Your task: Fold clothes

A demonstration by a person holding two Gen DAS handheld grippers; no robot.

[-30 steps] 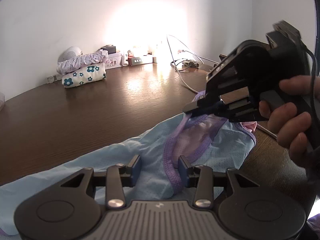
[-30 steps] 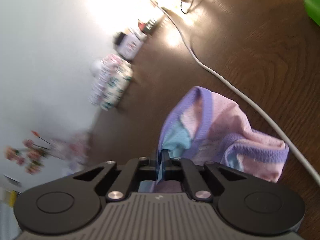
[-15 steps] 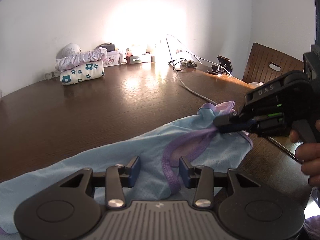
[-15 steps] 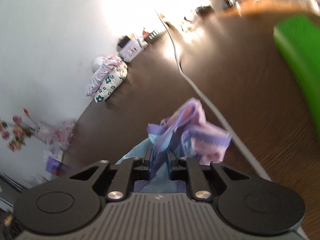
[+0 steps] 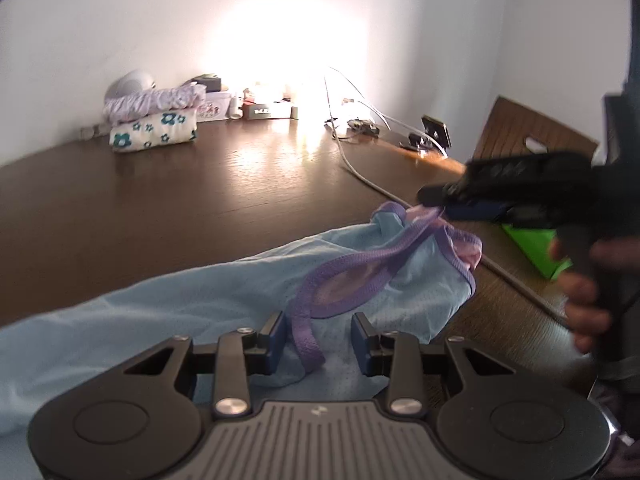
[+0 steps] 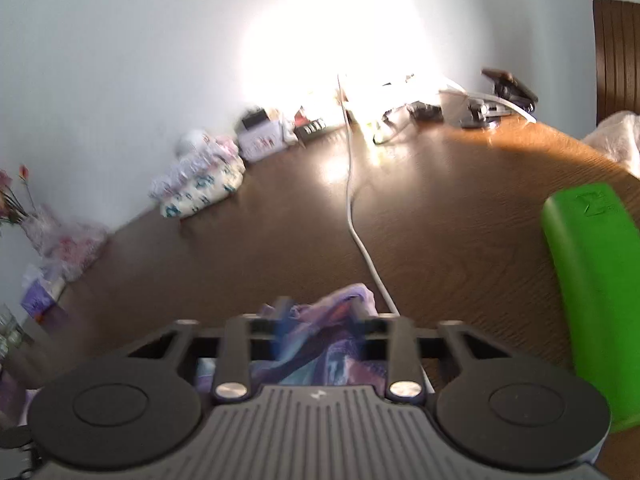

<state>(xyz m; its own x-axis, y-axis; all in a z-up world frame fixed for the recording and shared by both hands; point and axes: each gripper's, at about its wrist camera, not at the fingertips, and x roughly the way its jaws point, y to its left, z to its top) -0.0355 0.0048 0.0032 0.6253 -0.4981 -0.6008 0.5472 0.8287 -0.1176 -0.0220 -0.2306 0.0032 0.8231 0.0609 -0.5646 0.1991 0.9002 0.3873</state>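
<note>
At the far left of the tabletop (image 5: 200, 200), near the wall edge, two folded garments (image 5: 154, 122) are stacked: a lilac piece on top of a white piece printed with teal flowers. This stack is judged to be finished work.

The light-blue garment (image 5: 192, 300) with purple trim is spread along the near edge of the tabletop, from the left side toward the right. It is not yet folded. Its body lies flat but rumpled, and its right end is lifted clear of the tabletop.

The left claw (image 5: 318, 344) is positioned at the near edge, above the garment. Its jaws are closing, with a purple trim loop (image 5: 308, 344) and blue fabric between them. The pads are not seen to press on the cloth, so no grip is established yet.

A white cable (image 5: 360, 174) is routed from the far edge toward the right edge, passing just beside the raised end of the garment.

The right claw (image 5: 440, 206) is held at the right end of the garment. In the left wrist view its fingers are set nearly together on the gathered trim. In the right wrist view, blurred cloth is seen between them.

A green object (image 6: 588, 280) lies near the right edge.

Remaining, by judgement: grip at the left claw, straightening, all folds, and transfer to the stack.
</note>
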